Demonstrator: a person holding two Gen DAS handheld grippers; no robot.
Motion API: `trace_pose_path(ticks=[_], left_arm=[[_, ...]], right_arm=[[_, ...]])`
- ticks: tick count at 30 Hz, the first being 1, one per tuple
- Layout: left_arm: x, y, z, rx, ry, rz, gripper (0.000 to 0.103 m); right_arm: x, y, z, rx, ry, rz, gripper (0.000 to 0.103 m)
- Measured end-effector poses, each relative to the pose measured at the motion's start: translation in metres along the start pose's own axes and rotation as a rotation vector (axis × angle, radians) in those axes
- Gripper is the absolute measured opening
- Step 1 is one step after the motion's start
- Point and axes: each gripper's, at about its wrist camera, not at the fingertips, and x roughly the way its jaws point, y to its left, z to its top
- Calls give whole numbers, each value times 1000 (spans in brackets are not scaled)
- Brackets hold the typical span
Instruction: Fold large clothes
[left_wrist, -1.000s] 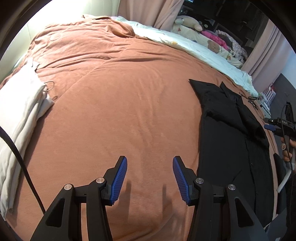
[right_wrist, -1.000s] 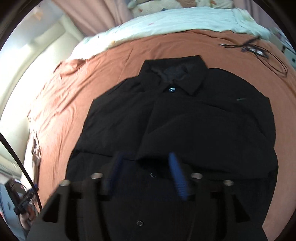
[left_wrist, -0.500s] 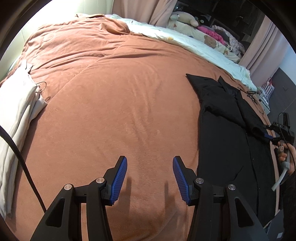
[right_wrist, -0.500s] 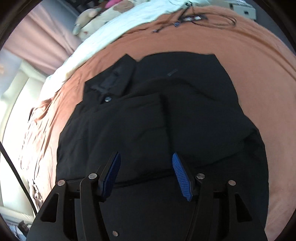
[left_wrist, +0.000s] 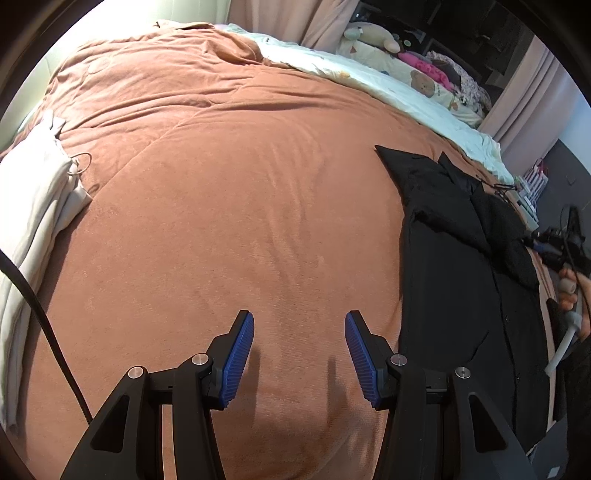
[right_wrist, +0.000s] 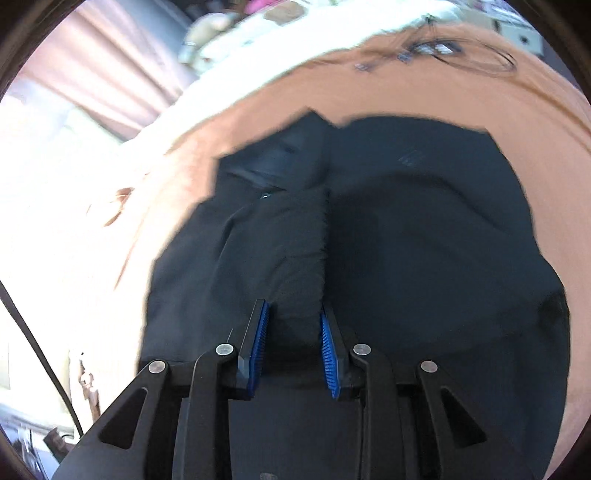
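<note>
A black button-up shirt (left_wrist: 461, 277) lies spread on the orange bedspread (left_wrist: 221, 184), at the right of the left wrist view. In the right wrist view the shirt (right_wrist: 424, 240) fills the middle, collar at the far end. My right gripper (right_wrist: 293, 310) is closing its jaws on a raised fold of the shirt's sleeve, and the cloth fills the gap from pad to pad. My left gripper (left_wrist: 299, 321) hovers open over bare bedspread, left of the shirt, with nothing between its fingers. A person's hand (left_wrist: 569, 288) holding the right gripper shows at the right edge.
Folded white cloth (left_wrist: 33, 206) lies at the bed's left edge. A pale printed quilt (left_wrist: 369, 77) and plush toys (left_wrist: 373, 37) line the far side. Loose cables (right_wrist: 443, 48) lie on the bedspread beyond the shirt's collar. Pink curtains (right_wrist: 110, 74) hang behind.
The right gripper slid across the shirt and rolled, and its jaws narrowed around a fold of the sleeve. The left gripper stayed open in nearly the same spot.
</note>
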Motion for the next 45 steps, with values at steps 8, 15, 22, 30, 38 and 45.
trace_pose_path(ticks=[8, 15, 22, 30, 38, 45], left_arm=[[-20, 12, -2, -14, -29, 11, 54], [-34, 20, 1, -22, -46, 30, 54], [-27, 3, 9, 4, -44, 13, 54], [2, -49, 24, 86, -16, -22, 54], [39, -95, 24, 151, 38, -24, 54], [59, -110, 15, 171, 84, 2, 54]], right_arm=[[17, 105, -12, -168, 47, 103, 27], [23, 139, -32, -238, 115, 177, 68], [-7, 87, -31, -259, 43, -29, 68], [-65, -19, -29, -197, -4, -285, 68], [-73, -91, -36, -157, 19, -498, 68], [-55, -115, -35, -108, 15, -549, 68]])
